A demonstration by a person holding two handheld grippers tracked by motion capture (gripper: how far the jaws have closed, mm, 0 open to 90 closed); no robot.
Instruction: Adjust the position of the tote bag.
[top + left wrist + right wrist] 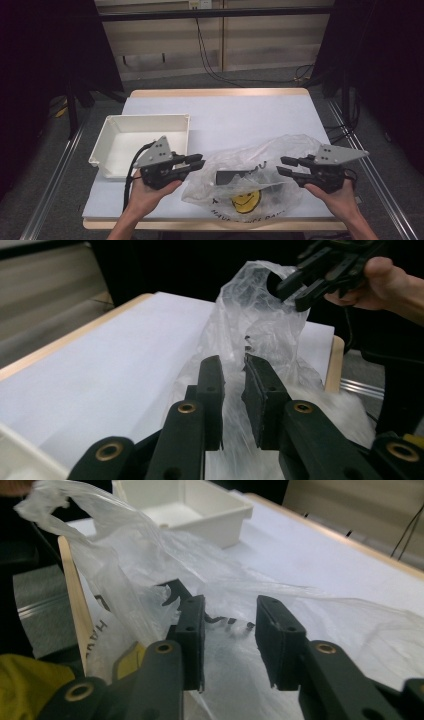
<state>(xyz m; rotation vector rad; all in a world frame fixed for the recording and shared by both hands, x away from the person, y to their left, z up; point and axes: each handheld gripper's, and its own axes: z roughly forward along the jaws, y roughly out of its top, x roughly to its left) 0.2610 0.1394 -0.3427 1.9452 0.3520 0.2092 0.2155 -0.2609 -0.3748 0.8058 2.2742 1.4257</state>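
One clear plastic bag [252, 177] with a yellow smiley print lies crumpled at the near edge of the counter [220, 112], its long axis running across from left to right, directly between the two tools. The left tool [200, 162] sits at the bag's left end, just in front of the single white tray [112, 132] near the counter's left edge; in the left gripper view its jaws are nearly together with bag film between them, though whether the pads actually pinch it I cannot tell. The right tool [284, 166] meets the bag's right end, its jaws apart with film lying loose between them in the right gripper view. Both hands look equally near. A dark, flat object [232, 176] shows through the plastic. Count: one bag, one tray, two tools.
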